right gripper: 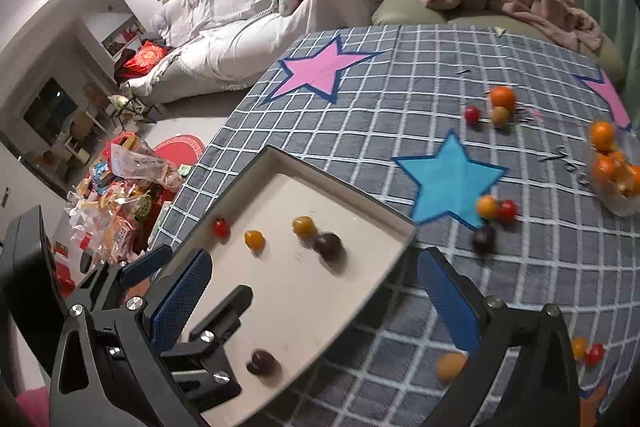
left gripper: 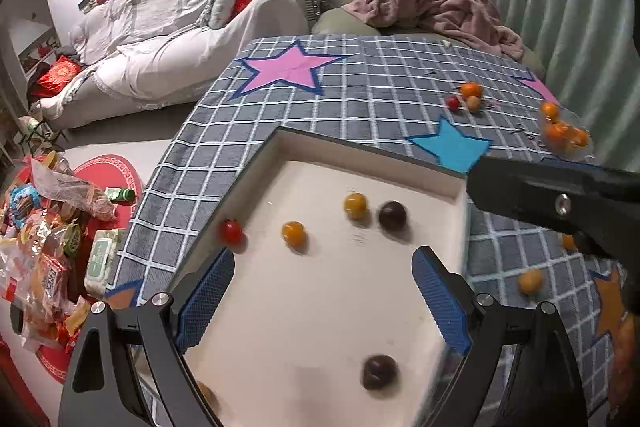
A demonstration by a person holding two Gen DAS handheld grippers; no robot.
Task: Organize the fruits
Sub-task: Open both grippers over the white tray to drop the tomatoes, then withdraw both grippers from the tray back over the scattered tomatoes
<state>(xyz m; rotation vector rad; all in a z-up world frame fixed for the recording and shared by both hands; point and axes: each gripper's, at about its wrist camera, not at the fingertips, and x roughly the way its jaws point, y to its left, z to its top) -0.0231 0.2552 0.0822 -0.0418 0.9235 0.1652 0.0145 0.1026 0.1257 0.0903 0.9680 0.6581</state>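
A white tray [left gripper: 440, 183] [right gripper: 360, 211] lies on the checked tablecloth. In it are a red tomato [left gripper: 231, 231], two yellow tomatoes [left gripper: 294, 231] [left gripper: 355, 205] and two dark fruits [left gripper: 392, 215] [left gripper: 379, 371]. My left gripper [left gripper: 322, 299] is open and empty, hovering over the tray. My right gripper [right gripper: 316, 303] is open and empty above the tray's near right edge. Loose fruits lie on the cloth: a yellow, a red and a dark one [right gripper: 484, 239] by the blue star, an orange one [right gripper: 450, 366] near my right finger.
More fruit sits far right: an orange, a red and a tan one [right gripper: 500, 115], and a clear container of oranges [right gripper: 616, 171]. The table's left edge drops to a floor with snack bags [right gripper: 120, 203]. A sofa and armchair stand behind.
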